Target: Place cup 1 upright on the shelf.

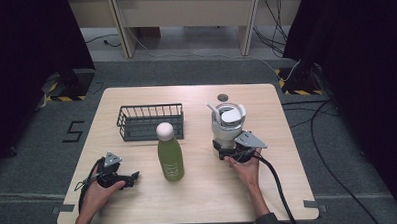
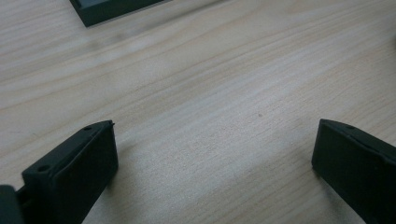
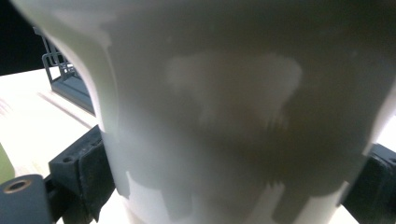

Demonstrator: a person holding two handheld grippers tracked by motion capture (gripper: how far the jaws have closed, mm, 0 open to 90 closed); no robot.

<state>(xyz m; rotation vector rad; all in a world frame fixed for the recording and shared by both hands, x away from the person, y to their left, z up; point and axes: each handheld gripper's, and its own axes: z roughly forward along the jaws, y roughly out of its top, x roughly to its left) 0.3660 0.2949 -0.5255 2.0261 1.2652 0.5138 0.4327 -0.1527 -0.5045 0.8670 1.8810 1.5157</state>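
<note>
Right tool (image 1: 227, 152): clenched around the base of the white jug (image 1: 227, 122), one black jaw on either side of its wall. Left tool (image 1: 130, 178): released, jaws wide apart over bare wood.

White jug: pale, smooth, round-bodied, with spout and open top; upright on the tabletop (image 1: 199, 197), right of the green bottle (image 1: 170, 153). No readable writing.

Green bottle: olive body, round white cap, upright, faint white print too small to read.

Wire basket (image 1: 150, 121): dark, rectangular, just behind the bottle, left of the jug.
</note>
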